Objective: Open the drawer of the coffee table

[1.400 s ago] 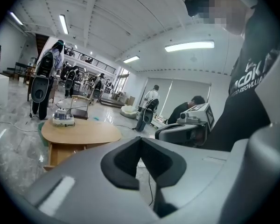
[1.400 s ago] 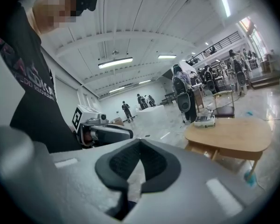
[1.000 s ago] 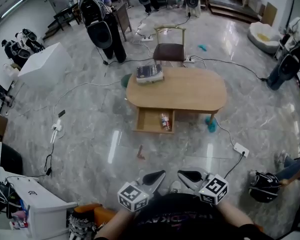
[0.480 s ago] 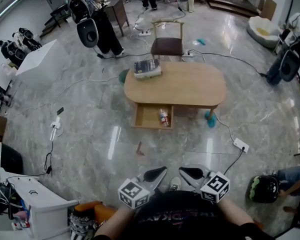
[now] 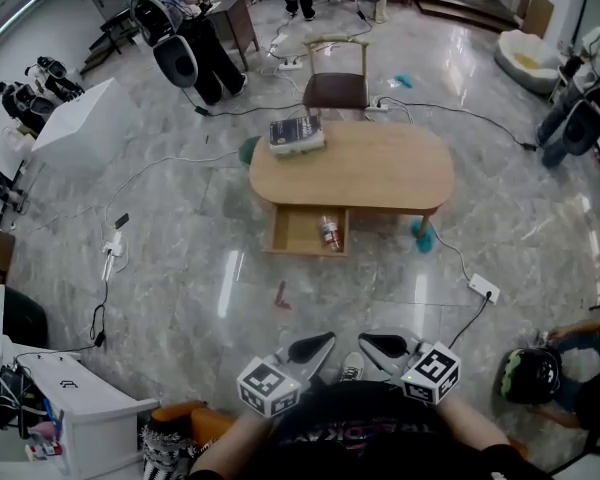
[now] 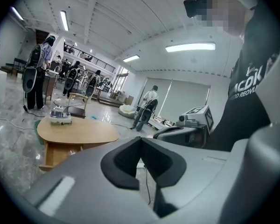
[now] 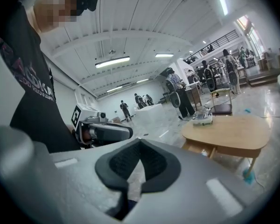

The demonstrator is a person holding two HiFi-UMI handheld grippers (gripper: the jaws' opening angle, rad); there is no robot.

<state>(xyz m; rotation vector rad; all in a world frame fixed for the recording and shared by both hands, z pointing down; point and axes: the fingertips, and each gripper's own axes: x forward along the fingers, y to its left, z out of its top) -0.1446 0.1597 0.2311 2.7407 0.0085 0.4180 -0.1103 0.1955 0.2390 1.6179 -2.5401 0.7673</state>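
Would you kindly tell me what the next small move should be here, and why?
Probably lower both grippers to rest. The drawer already stands pulled out from under the coffee table, with a bottle lying inside, so nothing seems left to pull. The left gripper and right gripper are shut, empty, held close to the person's body, far from the table.

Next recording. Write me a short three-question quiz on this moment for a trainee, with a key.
1. True or false: the drawer of the coffee table is shut.
2. What lies in the drawer?
3. Fill in: the left gripper and the right gripper are both ____ and hold nothing.
Key: 1 false, it stands pulled out; 2 a small bottle; 3 shut.
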